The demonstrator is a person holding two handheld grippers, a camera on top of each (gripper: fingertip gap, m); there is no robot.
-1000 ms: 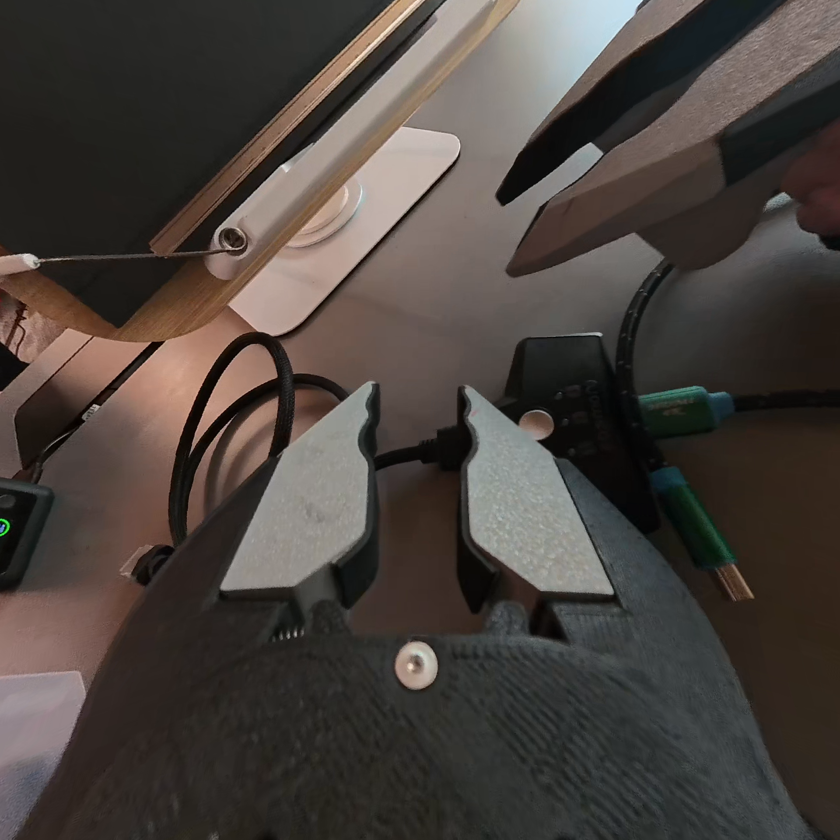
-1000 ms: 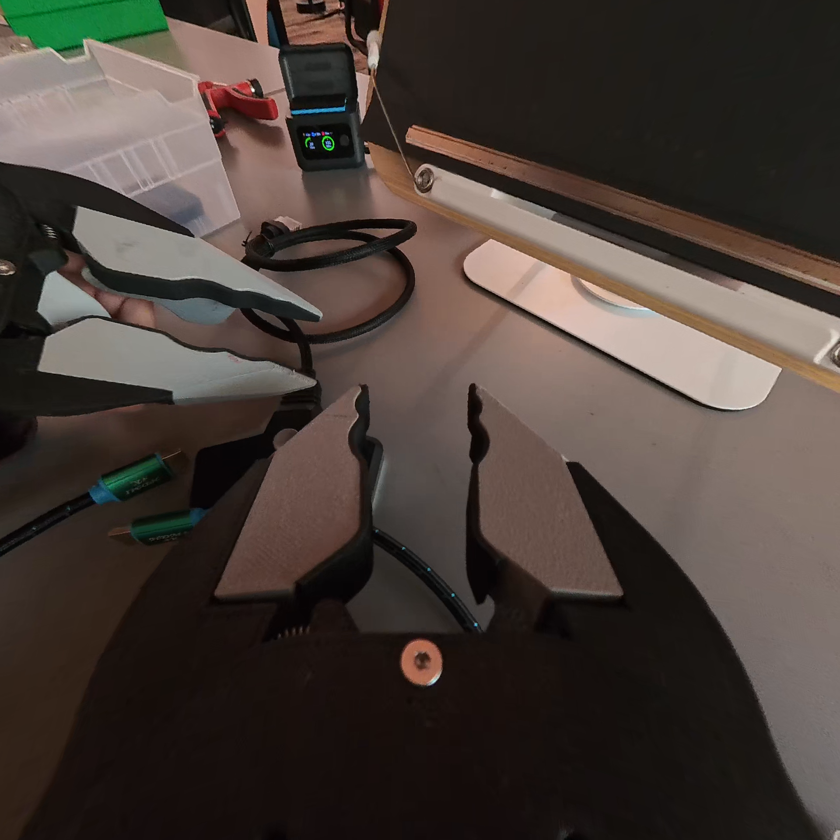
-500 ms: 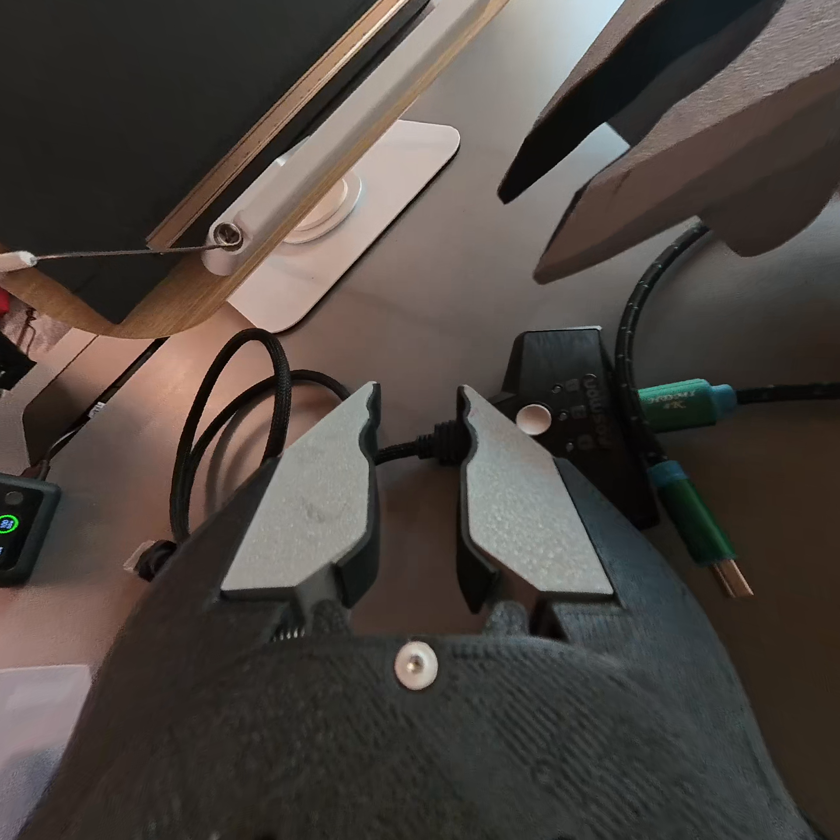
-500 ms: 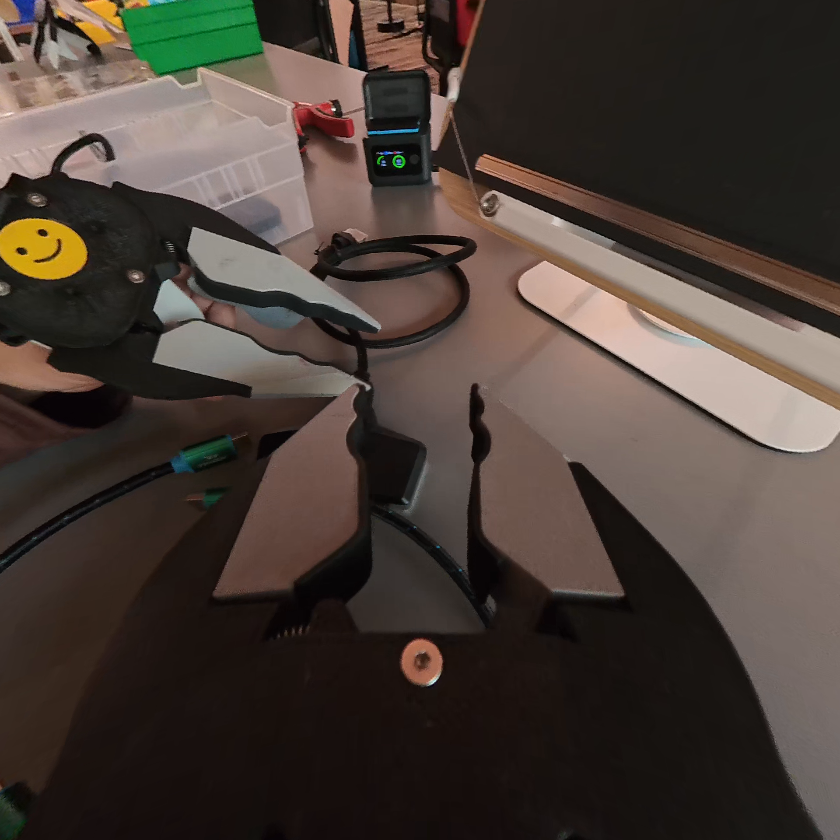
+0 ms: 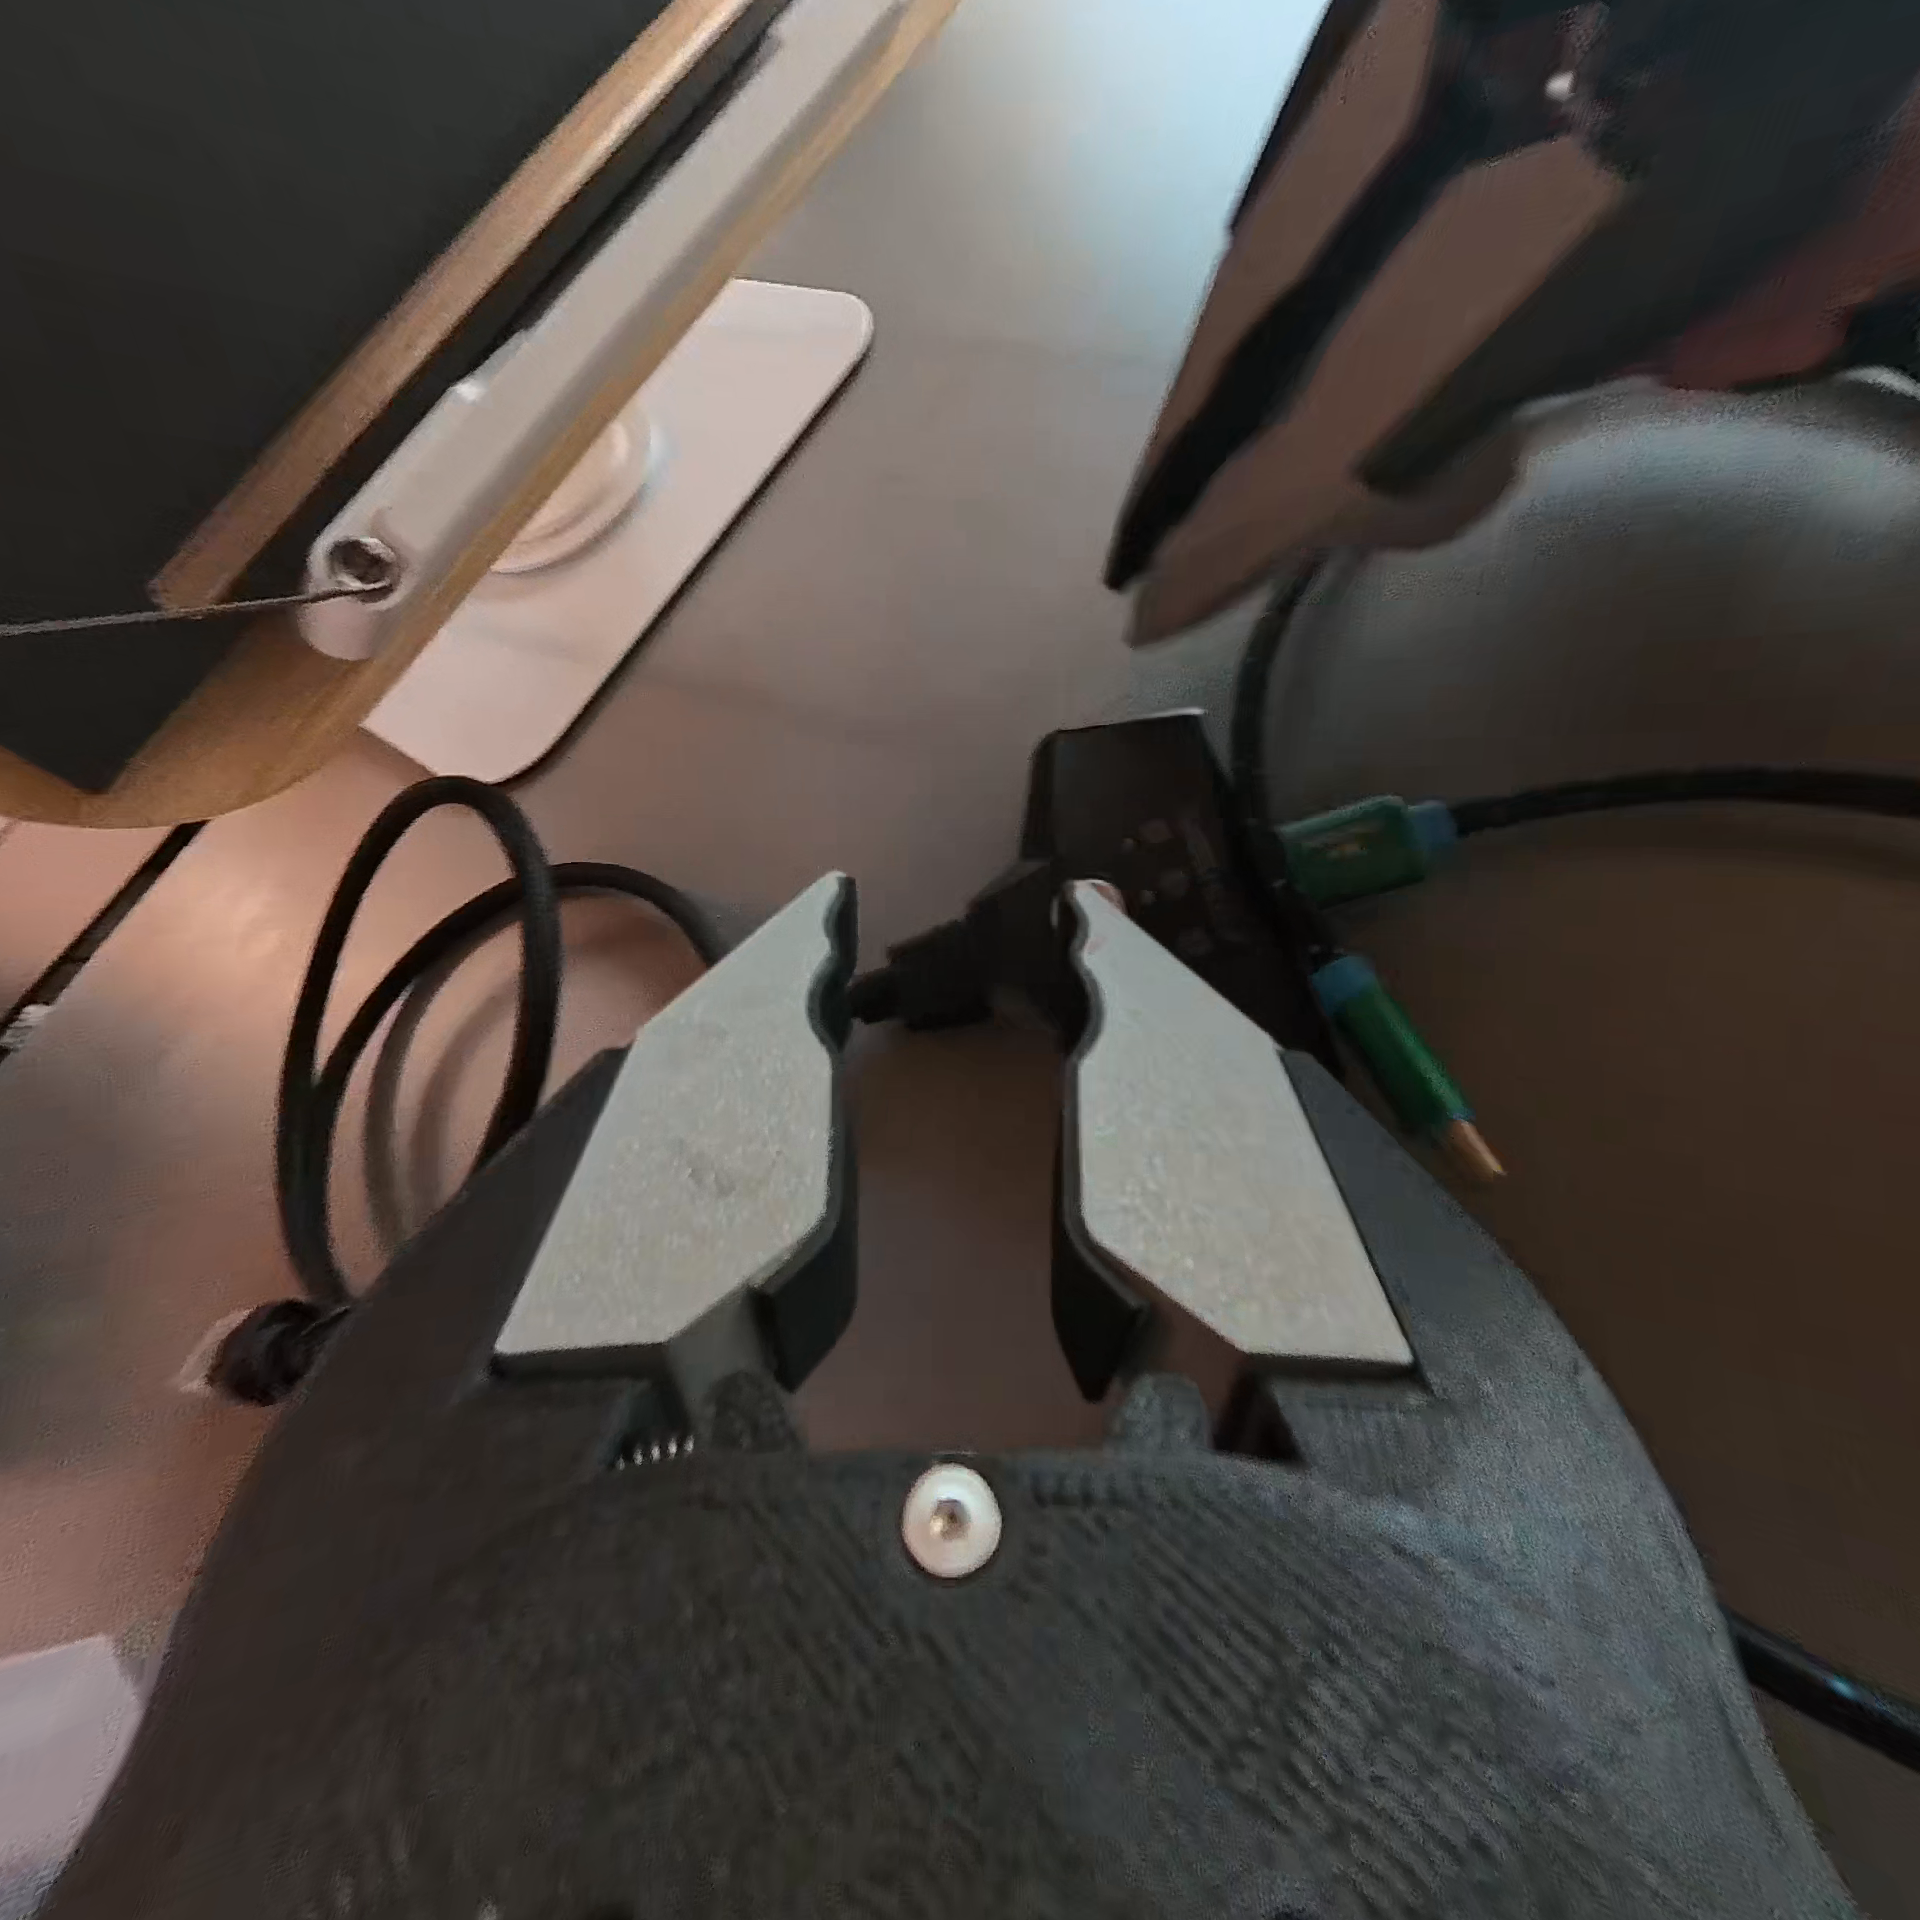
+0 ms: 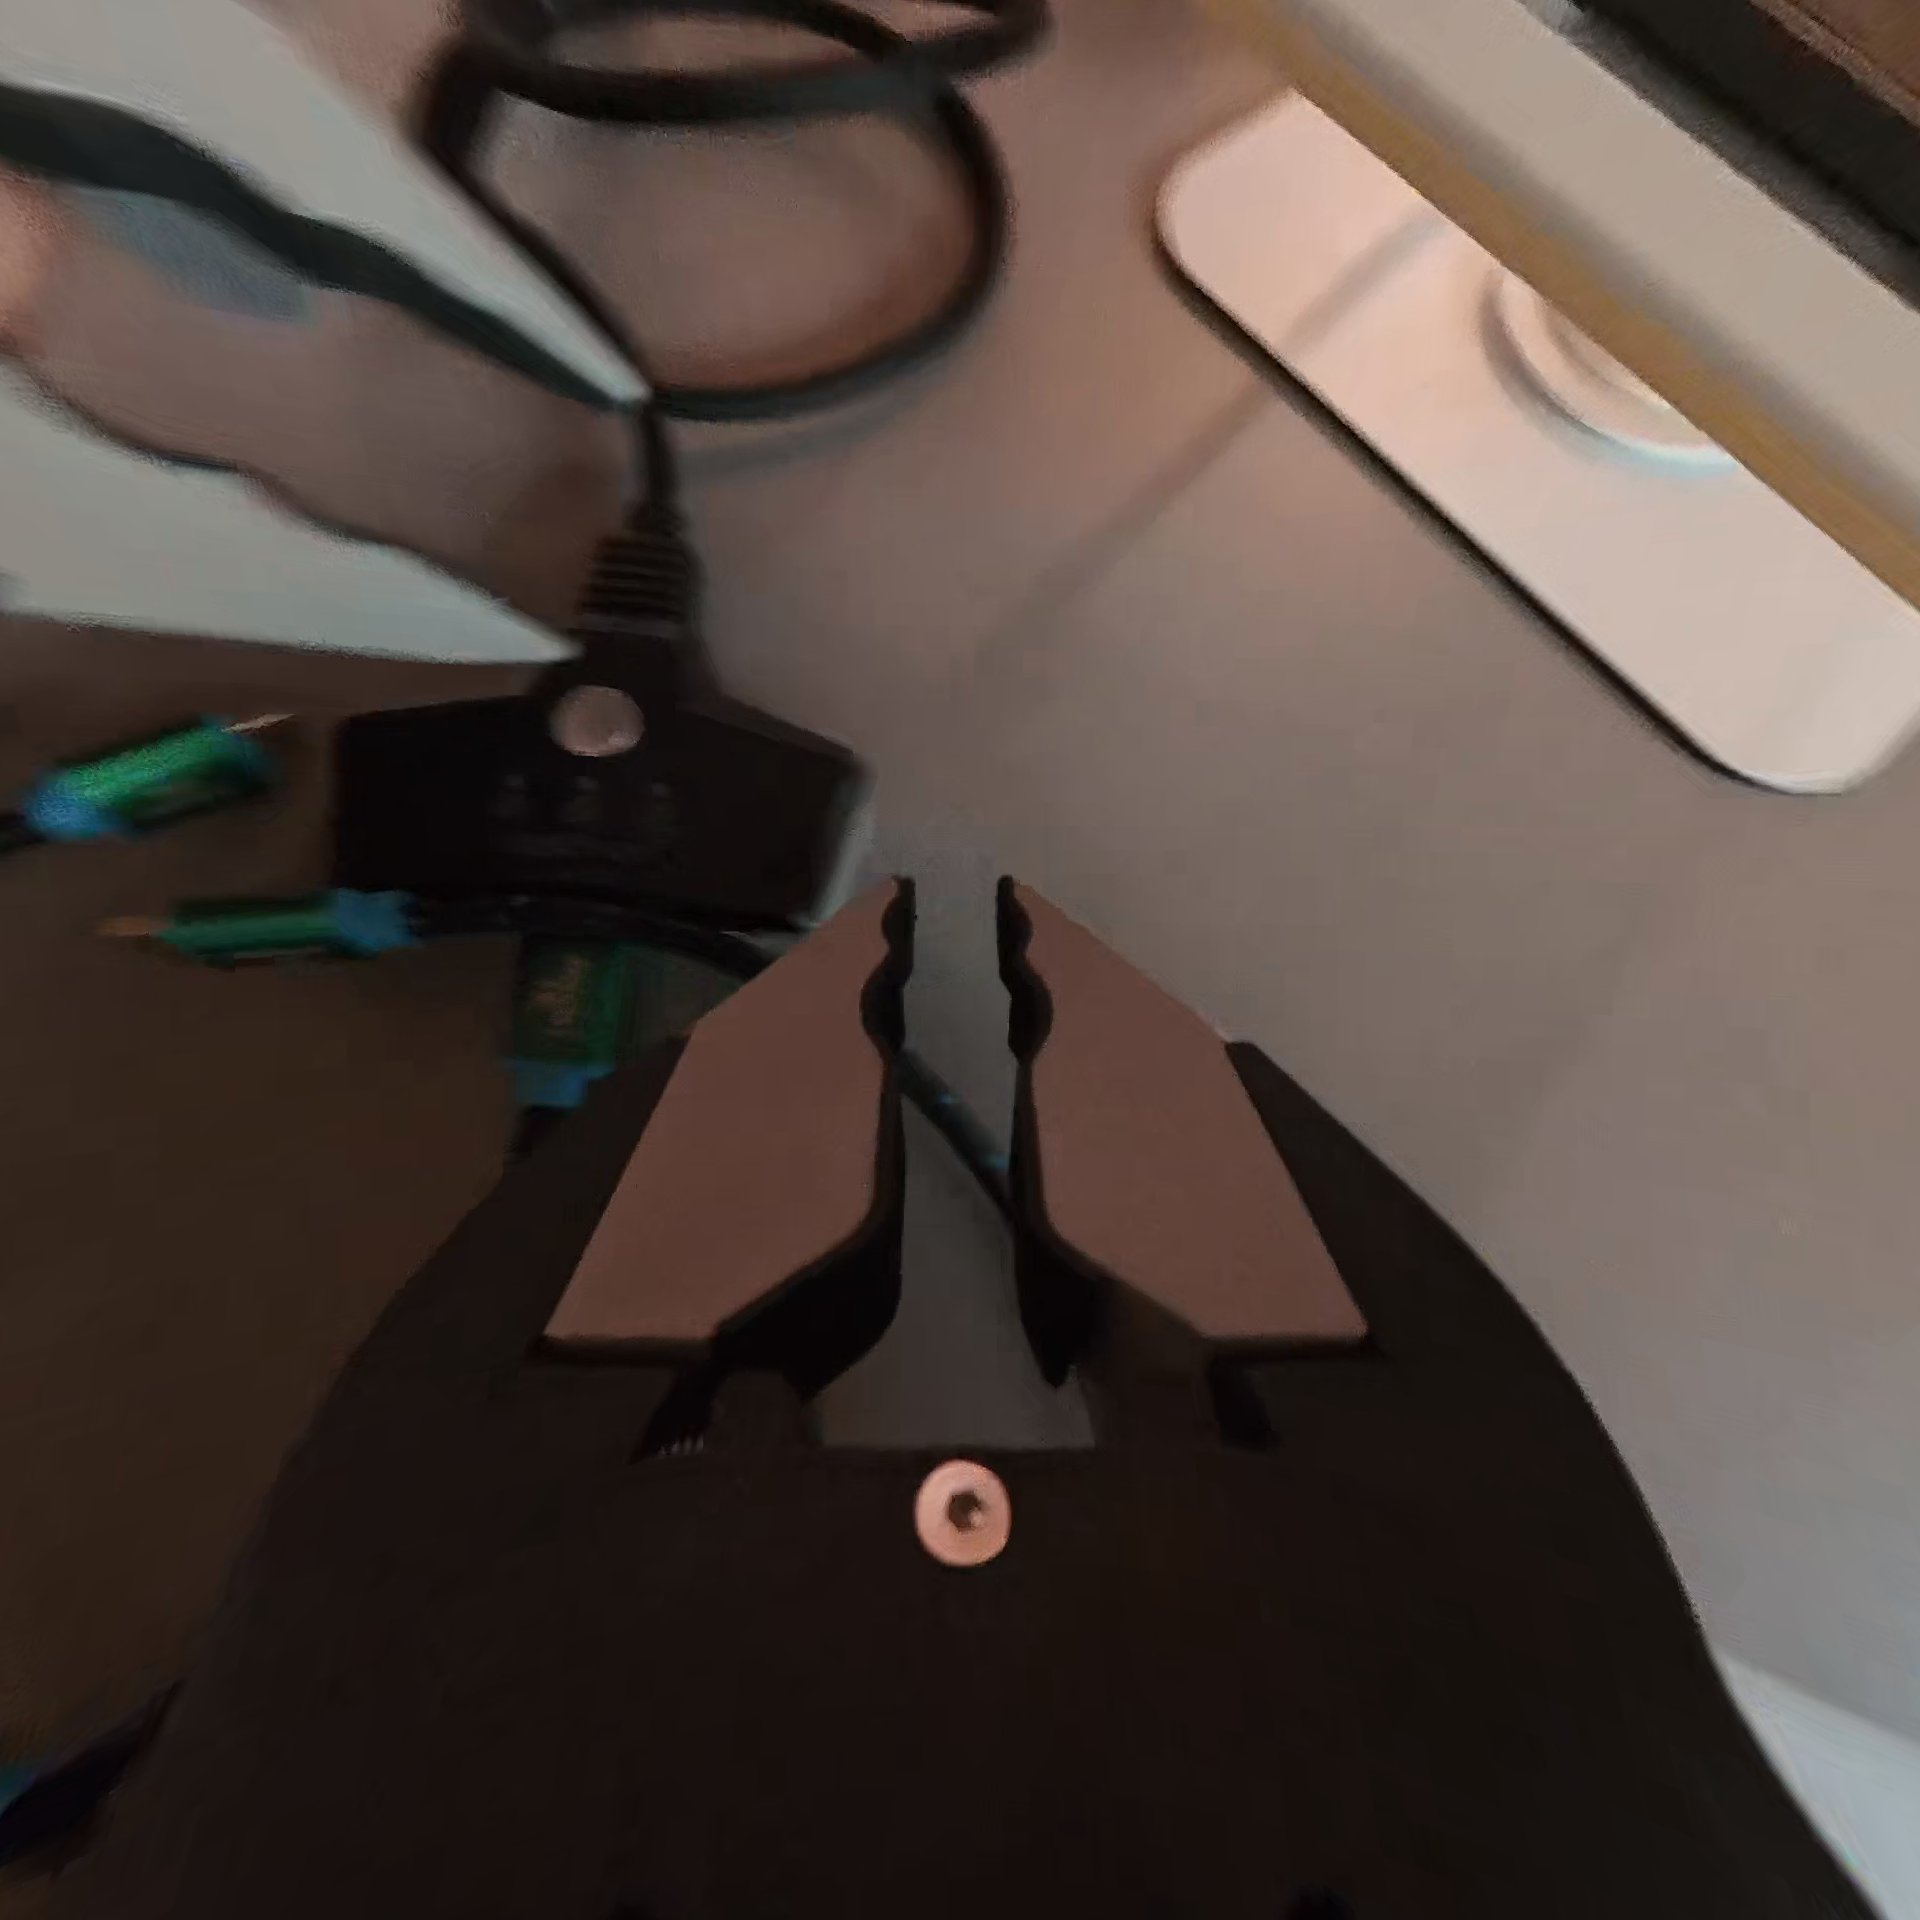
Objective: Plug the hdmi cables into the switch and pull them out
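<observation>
Black switch [image 6: 582,821], green plugs [image 6: 156,774] with blue collars, black braided cable [image 5: 416,997], white monitor base [image 5: 665,499].

A dark monitor [image 5: 208,260] with a wood-coloured lower edge fills the 10 to 11 o'clock part of the left wrist view, its pale flat stand base [image 5: 665,499] resting on the grey surface [image 5: 987,436] below it. A thin wire [image 5: 156,615] runs from a screw [image 5: 358,566] on the monitor's white bracket out toward 9 o'clock. In the blurred right wrist view the same stand base [image 6: 1507,436] lies at 1 to 2 o'clock on the surface [image 6: 1351,935].
</observation>
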